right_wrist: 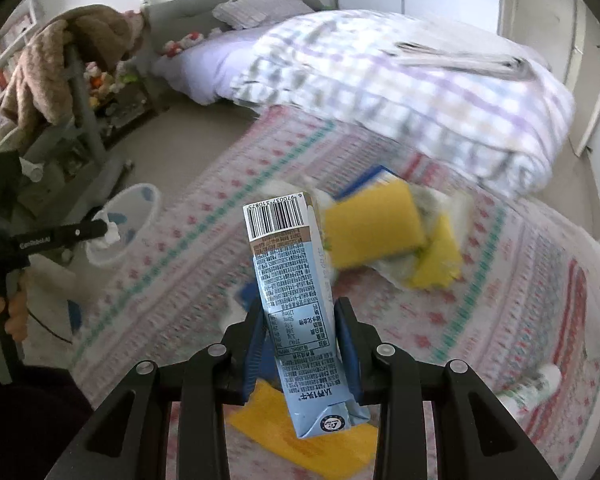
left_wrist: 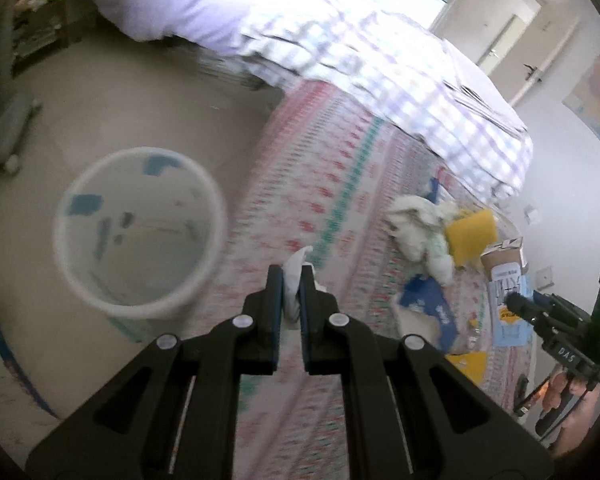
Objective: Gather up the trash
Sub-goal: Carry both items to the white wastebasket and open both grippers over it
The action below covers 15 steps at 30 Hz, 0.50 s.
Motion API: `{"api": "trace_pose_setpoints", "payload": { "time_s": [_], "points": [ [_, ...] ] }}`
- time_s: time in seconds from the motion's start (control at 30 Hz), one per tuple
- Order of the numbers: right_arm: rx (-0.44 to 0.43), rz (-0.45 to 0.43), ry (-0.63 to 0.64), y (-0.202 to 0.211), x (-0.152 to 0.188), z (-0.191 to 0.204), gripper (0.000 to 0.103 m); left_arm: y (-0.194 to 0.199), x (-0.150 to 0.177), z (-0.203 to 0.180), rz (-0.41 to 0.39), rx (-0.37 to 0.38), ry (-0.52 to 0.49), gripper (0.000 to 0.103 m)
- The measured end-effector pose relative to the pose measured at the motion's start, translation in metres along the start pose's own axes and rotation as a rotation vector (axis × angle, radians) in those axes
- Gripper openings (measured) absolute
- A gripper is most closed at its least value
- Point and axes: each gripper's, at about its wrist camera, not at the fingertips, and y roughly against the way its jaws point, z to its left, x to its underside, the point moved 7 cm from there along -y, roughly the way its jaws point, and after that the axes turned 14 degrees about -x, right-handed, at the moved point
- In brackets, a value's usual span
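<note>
On rug [right_wrist: 500, 320]: three yellow sheets [right_wrist: 374, 226].

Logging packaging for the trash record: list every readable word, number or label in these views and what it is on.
"6 970037 310875": barcode digits, read upside down, on the blue drink carton in the right gripper.
"GenRobot.AI": side of the left gripper, seen in the right wrist view.
"DAS": body of the right gripper, seen upside down in the left wrist view.
Carton's fine print: too small to read.
Cardboard box and leaflets: blurred.

I see a bed [right_wrist: 380, 80] with a checked quilt [right_wrist: 440, 92] beside a patterned rug [right_wrist: 520, 280]. Beige floor [left_wrist: 140, 92], white walls, bright daylight.
</note>
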Motion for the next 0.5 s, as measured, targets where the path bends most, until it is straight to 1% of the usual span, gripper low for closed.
{"api": "trace_pose_setpoints", "payload": {
  "time_s": [0.17, 0.23, 0.37, 0.5],
  "points": [
    [-0.073, 0.006, 0.012, -0.032, -0.019, 0.043, 0.035, -0.001, -0.008, 0.053, -0.032, -0.109, 0.005, 0.009],
    [-0.101, 0.023, 0.021, -0.050, -0.025, 0.061, 0.035, -0.007, -0.009, 0.068, -0.037, -0.136, 0.009, 0.009],
    [-0.151, 0.042, 0.028, -0.088, -0.037, 0.099, 0.035, -0.024, -0.013, 0.095, -0.032, -0.149, 0.056, 0.009],
    [-0.194, 0.063, 0.022, -0.120, -0.042, 0.125, 0.035, -0.034, -0.014, 0.107, -0.020, -0.159, 0.083, 0.009]
  ]
}}
